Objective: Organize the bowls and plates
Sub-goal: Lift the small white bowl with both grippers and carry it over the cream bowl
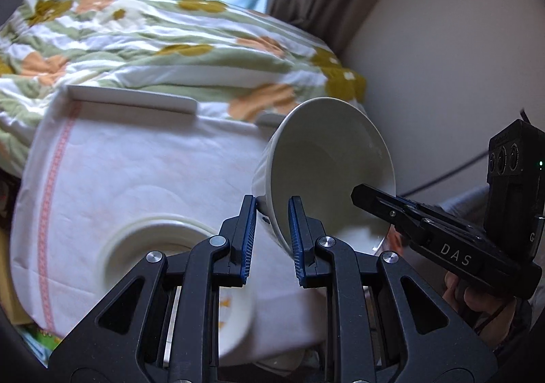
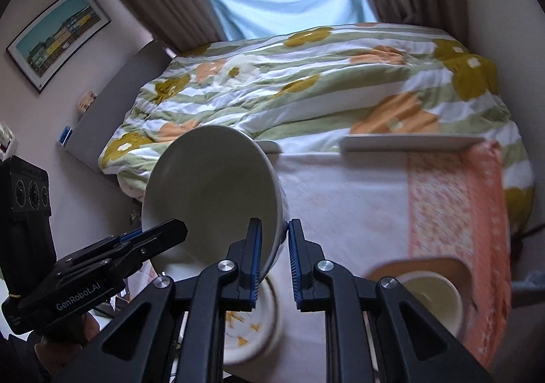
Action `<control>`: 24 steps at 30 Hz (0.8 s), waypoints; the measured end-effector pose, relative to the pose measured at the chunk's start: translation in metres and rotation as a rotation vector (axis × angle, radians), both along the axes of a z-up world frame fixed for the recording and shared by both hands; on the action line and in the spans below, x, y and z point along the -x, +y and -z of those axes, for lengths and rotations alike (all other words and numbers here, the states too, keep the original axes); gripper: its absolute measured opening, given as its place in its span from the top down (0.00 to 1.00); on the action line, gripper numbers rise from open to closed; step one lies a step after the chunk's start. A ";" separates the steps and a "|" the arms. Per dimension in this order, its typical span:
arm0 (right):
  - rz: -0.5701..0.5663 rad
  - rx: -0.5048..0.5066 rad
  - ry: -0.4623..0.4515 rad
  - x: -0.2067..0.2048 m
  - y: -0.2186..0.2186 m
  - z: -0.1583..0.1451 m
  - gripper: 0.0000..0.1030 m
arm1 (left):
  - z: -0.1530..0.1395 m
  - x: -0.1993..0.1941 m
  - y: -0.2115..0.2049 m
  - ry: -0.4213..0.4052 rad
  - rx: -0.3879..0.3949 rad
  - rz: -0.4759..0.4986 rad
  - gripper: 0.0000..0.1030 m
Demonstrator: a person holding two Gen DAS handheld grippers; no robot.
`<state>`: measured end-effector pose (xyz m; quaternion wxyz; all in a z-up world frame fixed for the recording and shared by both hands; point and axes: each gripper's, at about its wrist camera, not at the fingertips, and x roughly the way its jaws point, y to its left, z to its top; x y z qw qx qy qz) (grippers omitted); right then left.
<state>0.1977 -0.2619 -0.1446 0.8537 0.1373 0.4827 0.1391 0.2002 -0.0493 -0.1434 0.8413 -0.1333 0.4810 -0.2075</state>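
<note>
Both the left gripper (image 1: 272,240) and the right gripper (image 2: 275,260) pinch the rim of one tilted white bowl (image 1: 327,175), held above a flowered dish (image 2: 250,321) on the cloth-covered surface (image 1: 136,171), with the bed (image 2: 306,83) beyond.

Your left gripper (image 1: 272,240) covers most of the flowered plate (image 1: 235,311), and the frame's bottom edge cuts it off. The white bowl (image 1: 327,178) hides the right gripper's (image 1: 371,202) far finger. In the right wrist view the cup (image 2: 432,294) beside that plate (image 2: 252,325) is blurred, and the small things on the shelf (image 2: 102,117) are too small to make out.
</note>
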 end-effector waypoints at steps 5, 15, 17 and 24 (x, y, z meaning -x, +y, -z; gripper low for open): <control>0.090 0.011 0.020 0.037 -0.044 0.007 0.86 | 0.013 0.024 -0.056 0.034 0.001 0.093 0.83; 0.247 -0.010 0.115 0.071 -0.100 0.049 0.86 | 0.061 0.039 -0.129 0.134 -0.060 0.235 0.83; 0.263 -0.018 0.133 0.072 -0.105 0.058 0.86 | 0.072 0.037 -0.137 0.149 -0.085 0.255 0.83; 0.309 -0.052 0.181 0.073 -0.121 0.088 0.86 | 0.090 0.027 -0.146 0.161 -0.160 0.305 0.83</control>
